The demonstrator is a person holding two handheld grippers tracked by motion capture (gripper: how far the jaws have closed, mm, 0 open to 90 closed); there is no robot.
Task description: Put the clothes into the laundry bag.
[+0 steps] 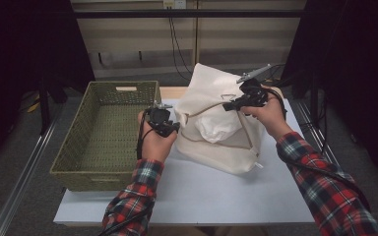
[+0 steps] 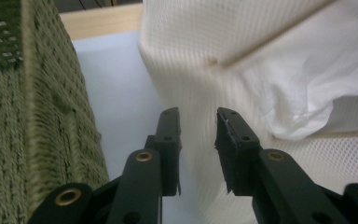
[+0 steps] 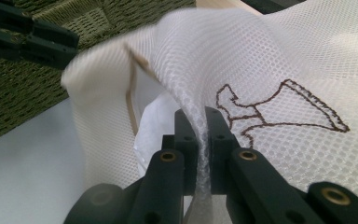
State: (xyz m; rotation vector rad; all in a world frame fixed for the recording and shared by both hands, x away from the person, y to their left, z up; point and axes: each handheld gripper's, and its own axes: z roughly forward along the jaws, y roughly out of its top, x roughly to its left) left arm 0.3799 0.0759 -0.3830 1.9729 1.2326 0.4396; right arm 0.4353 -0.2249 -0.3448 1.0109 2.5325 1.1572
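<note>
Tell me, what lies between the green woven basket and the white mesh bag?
A bare strip of white table top separates green woven basket from white mesh bag, seen in left gripper view.

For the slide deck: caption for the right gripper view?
Right gripper shut on a fold of the white mesh laundry bag, green woven basket behind.

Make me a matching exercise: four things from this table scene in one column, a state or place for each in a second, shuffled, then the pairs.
1. left claw
2. right claw
3. basket
4. white cloth

A. tucked inside the mesh bag
B. shut on the bag's mesh
C. open, nothing between its jaws
D. stands left of the bag

Pairs: 1-C, 2-B, 3-D, 4-A
</note>
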